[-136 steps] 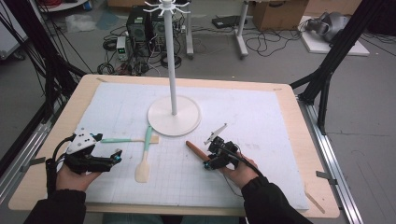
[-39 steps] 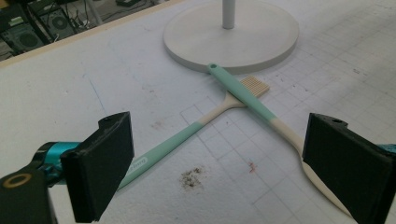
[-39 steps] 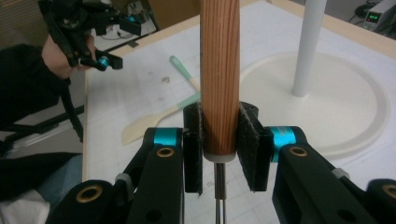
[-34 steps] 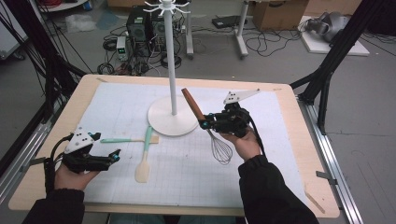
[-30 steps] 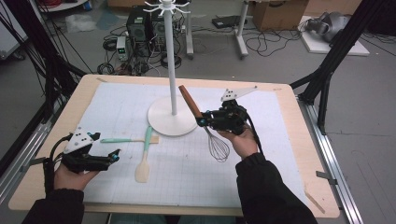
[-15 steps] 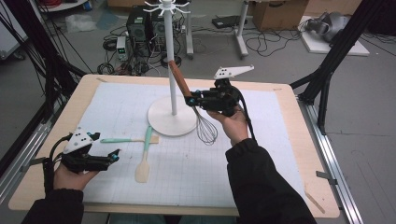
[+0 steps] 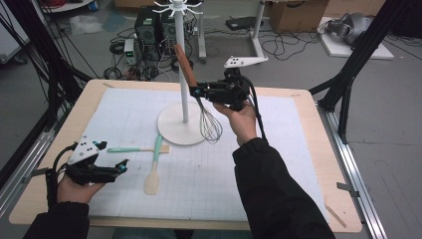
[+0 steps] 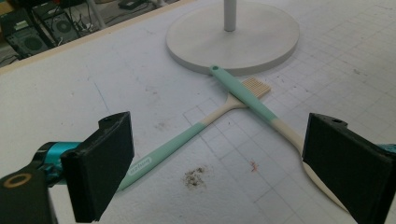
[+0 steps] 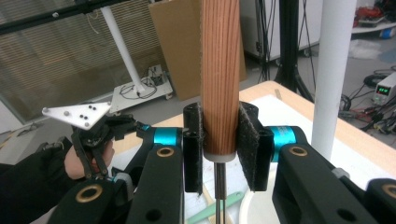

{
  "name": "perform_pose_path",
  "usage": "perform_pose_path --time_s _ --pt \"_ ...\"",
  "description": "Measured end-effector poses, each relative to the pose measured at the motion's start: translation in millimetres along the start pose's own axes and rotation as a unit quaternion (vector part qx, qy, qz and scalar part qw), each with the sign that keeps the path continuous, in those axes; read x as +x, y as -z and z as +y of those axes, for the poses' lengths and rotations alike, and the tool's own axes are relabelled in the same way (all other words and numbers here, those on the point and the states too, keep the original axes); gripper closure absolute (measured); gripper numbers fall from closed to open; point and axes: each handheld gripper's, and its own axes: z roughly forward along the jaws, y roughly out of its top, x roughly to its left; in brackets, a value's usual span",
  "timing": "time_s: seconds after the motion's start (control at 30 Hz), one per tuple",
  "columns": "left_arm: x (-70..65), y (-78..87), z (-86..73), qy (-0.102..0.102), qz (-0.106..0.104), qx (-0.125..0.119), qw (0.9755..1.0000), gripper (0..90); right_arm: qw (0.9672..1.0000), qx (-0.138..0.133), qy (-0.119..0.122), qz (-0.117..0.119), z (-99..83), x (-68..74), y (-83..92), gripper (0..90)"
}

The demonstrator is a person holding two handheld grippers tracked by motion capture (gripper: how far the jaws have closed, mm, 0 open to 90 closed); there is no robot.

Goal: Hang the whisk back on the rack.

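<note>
Left gripper [image 7: 117, 168] low over the near-left mat, hand palm-up under it, jaws wide apart, nothing between – teal spatula [image 7: 155, 164] and teal brush [image 8: 196, 131] crossed just ahead. Right gripper [image 7: 199, 92] raised mid-table, forearm reaching forward, jaws clamped on the whisk [image 7: 191, 84] at its wooden handle – wires hang down, beside the white stand [image 7: 182, 74].

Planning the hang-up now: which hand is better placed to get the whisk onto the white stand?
Right. The right gripper already clamps the whisk by its wooden handle, raised beside the stand's pole. The left gripper sits open, low near the spatulas.
</note>
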Motion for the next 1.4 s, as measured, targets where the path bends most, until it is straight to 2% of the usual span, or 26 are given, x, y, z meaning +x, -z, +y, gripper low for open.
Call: perform_pose_path --time_s 0.4,0.77,0.97,1.2,1.27,1.4 --pt "0.1 0.6 0.3 -0.003 0.001 -0.001 1.0 9.4 0.9997 -0.016 0.018 -0.002 32.3 8.6 -6.8 73.1" --pt "0.1 1.2 0.5 -0.003 0.0 -0.001 1.0 9.5 0.9994 -0.03 0.016 -0.007 57.2 8.7 -9.6 73.0" --pt "0.4 1.3 0.4 -0.003 0.0 -0.003 1.0 9.5 0.9993 -0.038 -0.004 -0.005 58.8 1.2 -12.3 73.0" --pt "-0.2 1.4 0.6 -0.003 0.0 -0.004 1.0 9.6 0.9994 -0.032 -0.013 -0.001 55.7 -3.2 -19.2 73.0" --pt "-0.2 1.5 0.6 -0.004 0.001 -0.004 1.0 9.6 0.9992 -0.032 -0.023 0.004 54.5 -6.6 -19.8 73.0" --pt "0.3 1.4 0.5 -0.005 0.0 -0.004 1.0 9.6 0.9992 -0.032 -0.023 -0.003 53.3 -8.2 -20.6 72.8"
